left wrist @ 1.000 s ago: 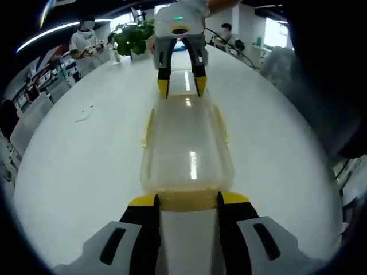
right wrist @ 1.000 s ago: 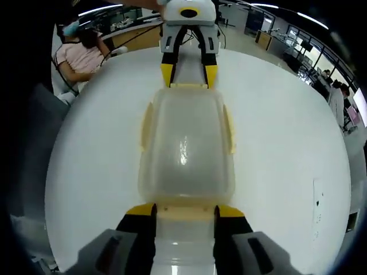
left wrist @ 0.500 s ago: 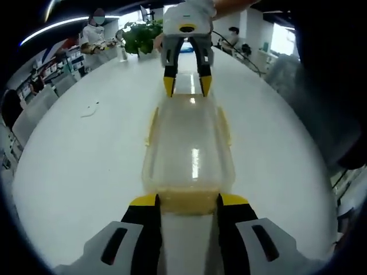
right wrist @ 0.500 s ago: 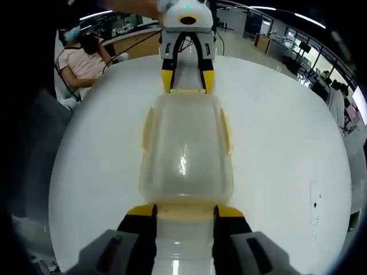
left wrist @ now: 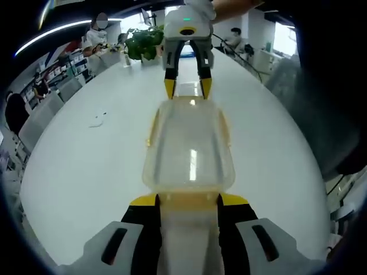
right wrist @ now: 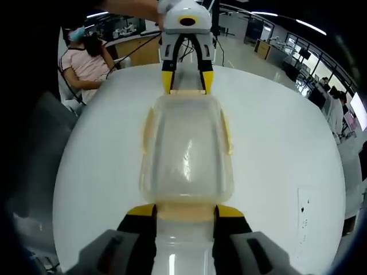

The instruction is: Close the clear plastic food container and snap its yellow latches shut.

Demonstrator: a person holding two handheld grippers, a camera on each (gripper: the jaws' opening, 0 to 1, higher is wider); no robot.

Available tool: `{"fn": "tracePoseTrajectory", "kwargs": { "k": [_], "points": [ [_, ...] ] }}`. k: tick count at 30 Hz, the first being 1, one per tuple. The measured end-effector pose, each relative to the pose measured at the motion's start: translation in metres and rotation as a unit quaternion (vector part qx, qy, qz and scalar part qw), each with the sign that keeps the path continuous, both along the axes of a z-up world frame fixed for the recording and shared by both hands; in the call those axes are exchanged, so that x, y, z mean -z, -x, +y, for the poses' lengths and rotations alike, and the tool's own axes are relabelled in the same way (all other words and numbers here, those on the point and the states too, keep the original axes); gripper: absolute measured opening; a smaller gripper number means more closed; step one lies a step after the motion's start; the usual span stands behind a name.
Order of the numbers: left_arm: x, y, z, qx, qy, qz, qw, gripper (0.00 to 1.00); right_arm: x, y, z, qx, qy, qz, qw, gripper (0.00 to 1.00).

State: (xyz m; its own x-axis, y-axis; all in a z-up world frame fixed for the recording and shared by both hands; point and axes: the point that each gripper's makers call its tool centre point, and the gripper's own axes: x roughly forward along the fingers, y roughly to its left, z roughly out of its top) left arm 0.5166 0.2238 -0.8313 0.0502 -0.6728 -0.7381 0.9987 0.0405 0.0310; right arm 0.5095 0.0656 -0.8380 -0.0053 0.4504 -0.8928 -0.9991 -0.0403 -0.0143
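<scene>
The clear plastic container (left wrist: 189,152) lies lengthwise on the white table (left wrist: 86,166) with its lid on. Pale yellow latches run along its long sides (left wrist: 152,125), (right wrist: 227,133). My left gripper (left wrist: 188,200) stands open at the near end, its yellow tips on either side of the end latch (left wrist: 189,201). The right gripper (left wrist: 187,89) stands at the far end, also open, its tips at the container's edge. In the right gripper view the container (right wrist: 186,154) runs from my right gripper (right wrist: 185,211), which straddles an end latch (right wrist: 184,213), to the left gripper (right wrist: 186,83).
A potted plant (left wrist: 143,43) and seated people are at the table's far end in the left gripper view. A small white scrap (left wrist: 97,120) lies on the table to the left. A person in pink (right wrist: 86,60) sits beyond the table edge in the right gripper view.
Both views have shifted a little. The two grippers stay at the container's opposite ends, and the far gripper's tips now sit closer against the container's end edge.
</scene>
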Motion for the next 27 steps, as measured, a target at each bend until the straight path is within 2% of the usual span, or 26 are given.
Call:
{"fn": "tracePoseTrajectory", "kwargs": {
  "k": [9, 16, 27],
  "points": [
    [-0.031, 0.003, 0.001, -0.009, 0.003, -0.014, 0.9999, 0.35, -0.033, -0.002, 0.000, -0.007, -0.035, -0.014, 0.9993, 0.35],
    [-0.059, 0.010, -0.004, -0.025, 0.024, -0.010, 0.9993, 0.35, -0.056, 0.004, -0.005, -0.014, -0.070, -0.012, 0.9974, 0.35],
    [-0.080, 0.016, -0.023, -0.022, 0.023, -0.028, 0.9991, 0.35, -0.081, 0.012, -0.021, -0.013, -0.080, -0.028, 0.9964, 0.35]
  ]
}}
